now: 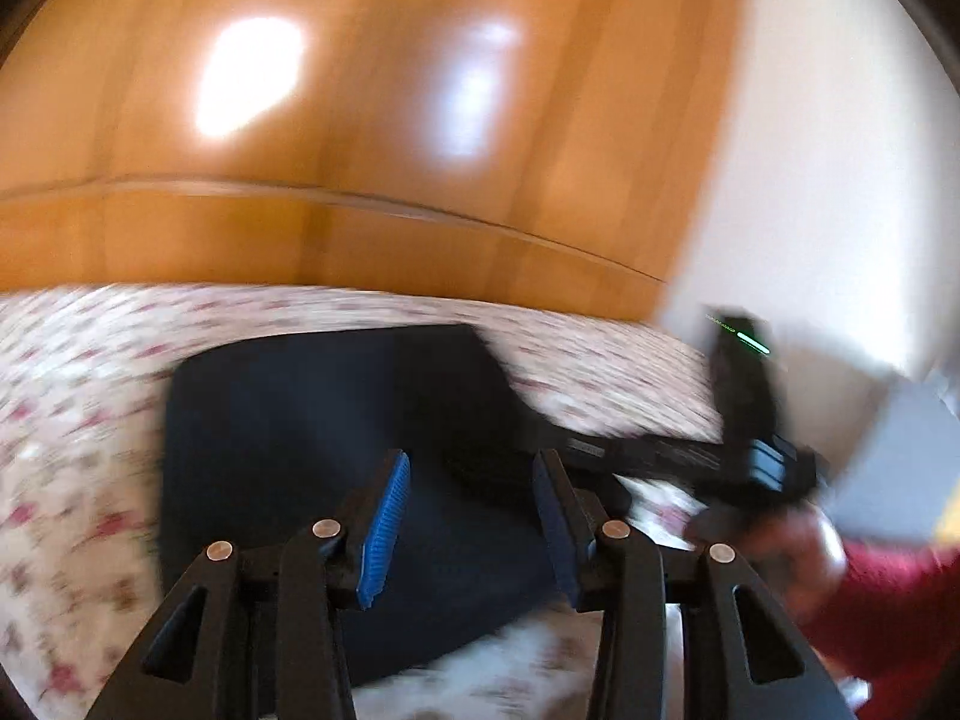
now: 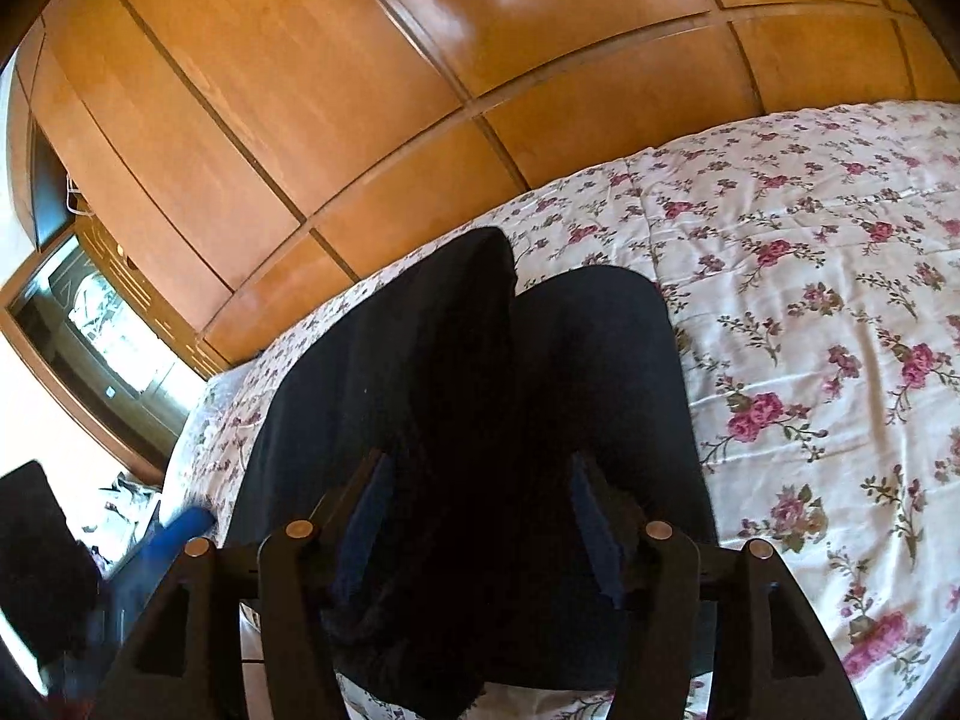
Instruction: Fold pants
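Note:
Dark navy pants [image 1: 312, 420] lie folded in a rough rectangle on a floral bedspread [image 1: 78, 432]; the left wrist view is blurred. My left gripper [image 1: 471, 462] hovers over their near right part, open, with nothing pinched between its blue pads [image 1: 384, 528]. In the right wrist view the pants [image 2: 600, 372] show a raised dark fold [image 2: 462, 312] running up the middle. My right gripper [image 2: 480, 462] straddles that fold, open, with cloth between the fingers and the right pad's inner face bare. A hand in a red sleeve [image 1: 882, 594] holds the right tool's black body [image 1: 744, 396].
Glossy wooden wardrobe doors [image 2: 360, 90] stand right behind the bed. The flowered cover [image 2: 810, 300] stretches to the right of the pants. A white wall [image 1: 810, 150] lies at the right of the left wrist view. A blurred blue and black shape [image 2: 174, 534] sits at the lower left.

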Demonstrator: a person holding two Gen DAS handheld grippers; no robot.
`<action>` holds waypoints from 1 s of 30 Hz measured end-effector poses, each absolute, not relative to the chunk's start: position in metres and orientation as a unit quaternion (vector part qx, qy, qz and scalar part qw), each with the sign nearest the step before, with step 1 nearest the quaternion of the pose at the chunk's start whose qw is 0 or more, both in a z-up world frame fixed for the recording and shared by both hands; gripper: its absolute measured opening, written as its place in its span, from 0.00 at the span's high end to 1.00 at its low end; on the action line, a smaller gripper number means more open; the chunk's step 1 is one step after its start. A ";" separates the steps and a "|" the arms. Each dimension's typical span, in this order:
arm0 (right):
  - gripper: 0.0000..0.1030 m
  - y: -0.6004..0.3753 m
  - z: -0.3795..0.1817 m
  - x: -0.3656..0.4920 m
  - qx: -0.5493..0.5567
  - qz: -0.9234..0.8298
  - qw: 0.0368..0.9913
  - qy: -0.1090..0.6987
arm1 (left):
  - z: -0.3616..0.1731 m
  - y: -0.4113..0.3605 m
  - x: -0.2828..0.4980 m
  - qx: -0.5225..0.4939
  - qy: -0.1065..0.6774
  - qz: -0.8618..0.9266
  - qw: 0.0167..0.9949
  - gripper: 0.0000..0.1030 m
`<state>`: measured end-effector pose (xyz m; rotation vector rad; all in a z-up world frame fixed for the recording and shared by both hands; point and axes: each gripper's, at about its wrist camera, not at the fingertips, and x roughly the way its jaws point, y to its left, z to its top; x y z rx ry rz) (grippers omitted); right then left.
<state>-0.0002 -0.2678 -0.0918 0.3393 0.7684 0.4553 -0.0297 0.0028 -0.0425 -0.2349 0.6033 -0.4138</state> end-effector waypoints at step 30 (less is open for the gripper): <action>0.97 -0.280 -0.052 -0.007 0.081 0.165 0.925 0.332 | -0.082 -0.008 0.002 -0.027 0.395 -0.070 0.916 0.37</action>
